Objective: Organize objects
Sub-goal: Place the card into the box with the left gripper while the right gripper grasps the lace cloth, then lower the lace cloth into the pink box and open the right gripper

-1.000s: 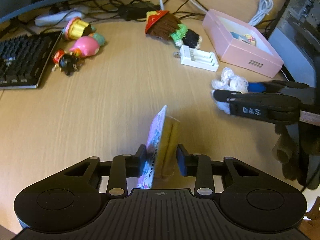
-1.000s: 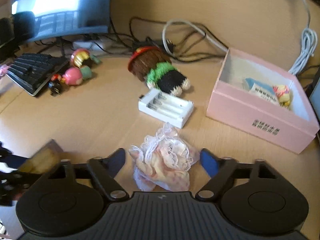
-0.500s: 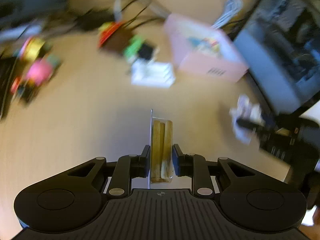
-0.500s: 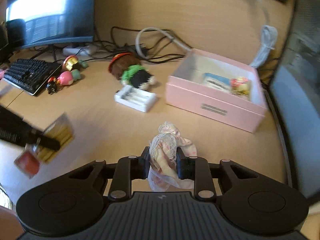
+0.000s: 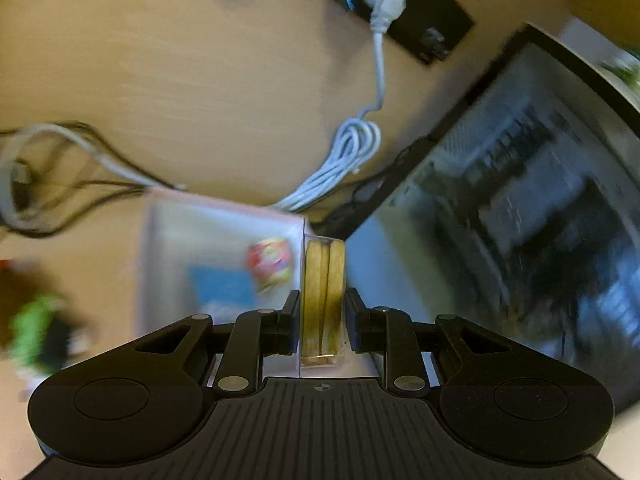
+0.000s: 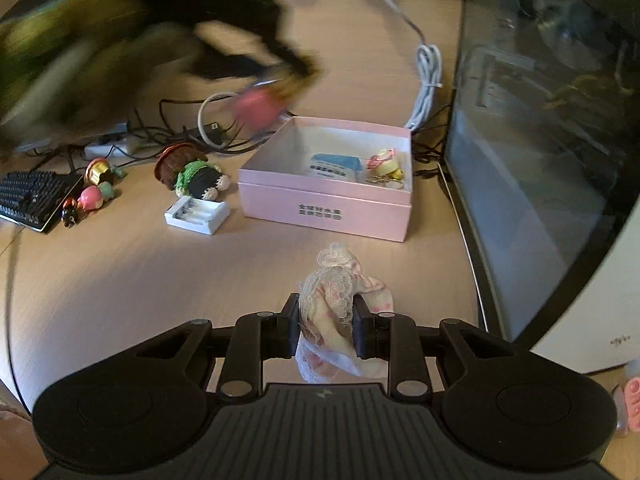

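My left gripper (image 5: 322,312) is shut on a clear packet of tan wooden sticks (image 5: 323,296), held in the air over the right part of the open pink box (image 5: 168,216). In the right wrist view that gripper (image 6: 298,70) appears as a dark blur above the pink box (image 6: 326,206). A blue card (image 6: 334,164) and a small keychain charm (image 6: 384,166) lie inside the box. My right gripper (image 6: 326,324) is shut on a lacy pink-and-white cloth bundle (image 6: 336,296), above the desk and in front of the box.
A computer case with a glass side (image 6: 540,140) stands right of the box. Left of it lie a white battery charger (image 6: 197,214), a knitted doll (image 6: 192,172), small figurines (image 6: 92,196) and a keyboard (image 6: 28,200). Cables (image 6: 426,80) run behind the box.
My left gripper rose and swung right with the stick packet, ending over the pink box. My right gripper shut on the lace cloth and lifted it off the desk.
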